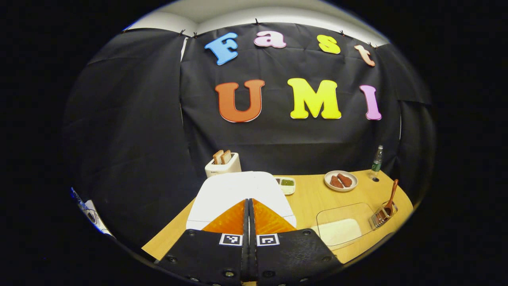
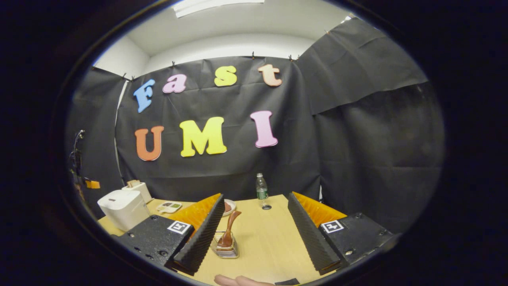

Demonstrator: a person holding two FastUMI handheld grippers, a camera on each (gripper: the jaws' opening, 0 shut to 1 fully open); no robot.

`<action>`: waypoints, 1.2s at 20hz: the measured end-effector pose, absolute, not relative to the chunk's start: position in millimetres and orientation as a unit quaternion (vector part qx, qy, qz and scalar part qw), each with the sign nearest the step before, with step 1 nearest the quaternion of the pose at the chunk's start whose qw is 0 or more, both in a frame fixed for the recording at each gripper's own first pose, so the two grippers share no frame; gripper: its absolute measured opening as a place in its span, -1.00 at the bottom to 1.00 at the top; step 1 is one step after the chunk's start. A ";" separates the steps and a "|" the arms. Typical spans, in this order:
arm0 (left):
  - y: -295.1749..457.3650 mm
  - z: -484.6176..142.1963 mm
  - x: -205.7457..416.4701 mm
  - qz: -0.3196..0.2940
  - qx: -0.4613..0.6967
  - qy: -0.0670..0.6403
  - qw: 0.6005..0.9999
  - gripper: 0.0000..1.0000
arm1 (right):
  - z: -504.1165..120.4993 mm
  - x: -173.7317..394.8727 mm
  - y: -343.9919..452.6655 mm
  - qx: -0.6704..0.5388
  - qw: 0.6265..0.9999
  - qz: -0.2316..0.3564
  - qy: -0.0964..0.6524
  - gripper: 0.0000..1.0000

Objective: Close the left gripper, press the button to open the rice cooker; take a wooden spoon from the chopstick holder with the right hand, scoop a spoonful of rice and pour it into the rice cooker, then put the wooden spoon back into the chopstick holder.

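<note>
Left gripper (image 1: pixel 249 206) was closed, directly over the rice cooker (image 1: pixel 238 190) lid, button side nearest. Right gripper (image 2: pixel 254 222) was spread wide, wooden spoon (image 2: pixel 229 230) upright between its fingers.

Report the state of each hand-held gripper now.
Left hand-held gripper: closed, holding nothing, over the rice cooker.
Right hand-held gripper: open, empty.

The left tool (image 1: pixel 250 206) is hiding the cooker's (image 1: pixel 238 190) front; the plate (image 2: pixel 228 206) is peeking out behind the right tool (image 2: pixel 254 226).
</note>
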State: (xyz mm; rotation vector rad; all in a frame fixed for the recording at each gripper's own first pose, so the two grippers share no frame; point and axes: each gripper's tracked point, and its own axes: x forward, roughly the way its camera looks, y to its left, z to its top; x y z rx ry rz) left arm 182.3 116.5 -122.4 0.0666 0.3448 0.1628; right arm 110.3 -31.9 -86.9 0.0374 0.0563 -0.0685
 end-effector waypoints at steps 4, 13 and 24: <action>131.4 -156.6 214.9 0.092 0.043 0.212 0.972 -1.00 | -105.1 121.0 -45.2 0.024 0.997 -0.049 0.047 1.00; 153.7 -196.8 231.0 0.122 0.020 0.259 0.958 -1.00 | -126.1 134.5 -67.6 0.001 0.995 -0.067 0.072 1.00; 151.7 -202.2 222.9 0.132 0.010 0.260 0.957 -1.00 | -136.9 134.8 -75.5 0.018 0.994 -0.070 0.082 1.00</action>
